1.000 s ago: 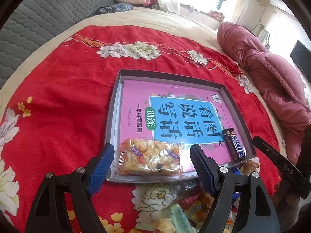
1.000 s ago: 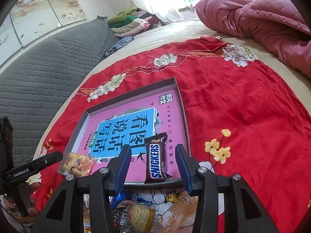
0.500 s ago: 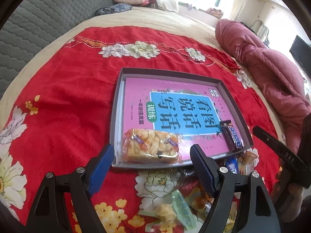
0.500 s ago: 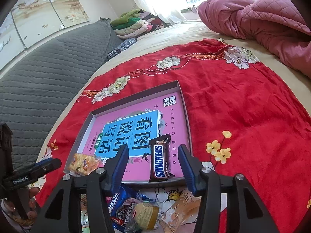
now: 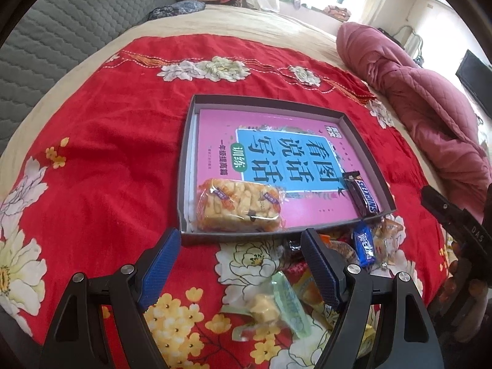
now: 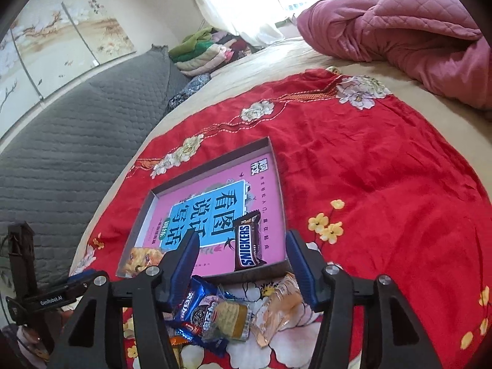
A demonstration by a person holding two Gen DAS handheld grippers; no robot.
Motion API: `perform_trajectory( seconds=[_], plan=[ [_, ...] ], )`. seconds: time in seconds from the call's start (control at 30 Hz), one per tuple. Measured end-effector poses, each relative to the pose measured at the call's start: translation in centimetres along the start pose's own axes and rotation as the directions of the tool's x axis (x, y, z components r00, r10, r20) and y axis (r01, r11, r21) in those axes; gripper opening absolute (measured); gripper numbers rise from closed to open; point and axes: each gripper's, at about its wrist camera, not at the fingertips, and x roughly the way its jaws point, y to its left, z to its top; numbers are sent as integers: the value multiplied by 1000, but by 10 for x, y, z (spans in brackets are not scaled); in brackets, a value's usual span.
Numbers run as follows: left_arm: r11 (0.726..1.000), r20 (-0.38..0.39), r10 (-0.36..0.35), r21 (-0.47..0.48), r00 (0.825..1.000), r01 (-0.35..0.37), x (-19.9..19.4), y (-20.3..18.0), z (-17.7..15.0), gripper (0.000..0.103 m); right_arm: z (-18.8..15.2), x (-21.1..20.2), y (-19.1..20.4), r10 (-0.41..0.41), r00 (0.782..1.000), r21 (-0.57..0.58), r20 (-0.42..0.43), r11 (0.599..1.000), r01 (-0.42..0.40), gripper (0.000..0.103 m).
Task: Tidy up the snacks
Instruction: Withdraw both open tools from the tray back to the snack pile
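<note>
1. Left tongs [image 5: 240, 246]: spread wide, nothing between the pads, hovering over the red floral bedspread [image 5: 101, 141] just short of the box's near wall.
2. Right tongs [image 6: 243, 255]: jaws have just been opening; nothing pinched, the Snickers bar [image 6: 248, 244] lies free beyond the tips.
3. Shallow grey box [image 5: 184, 166] holds a pink workbook [image 5: 276, 141]; on it, the Snickers bar at the right, a puffed-rice cake packet [image 5: 240, 204] at the left.
4. Loose wrapped snacks [image 6: 215, 310] lie heaped on the bedspread, just in front of the box.
</note>
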Motion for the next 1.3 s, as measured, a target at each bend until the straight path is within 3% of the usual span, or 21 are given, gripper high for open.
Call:
perform_trajectory(
  seconds=[0.33, 1.3],
  plan=[
    [1000, -9, -26, 11, 1000, 26, -8, -3, -9, 82, -14, -9, 3, -44, 999, 4, -8, 999, 44, 59],
    [998, -131, -66, -14, 989, 65, 5, -2, -42, 82, -36, -14, 0, -80, 994, 29, -76, 996, 83, 59]
  ],
)
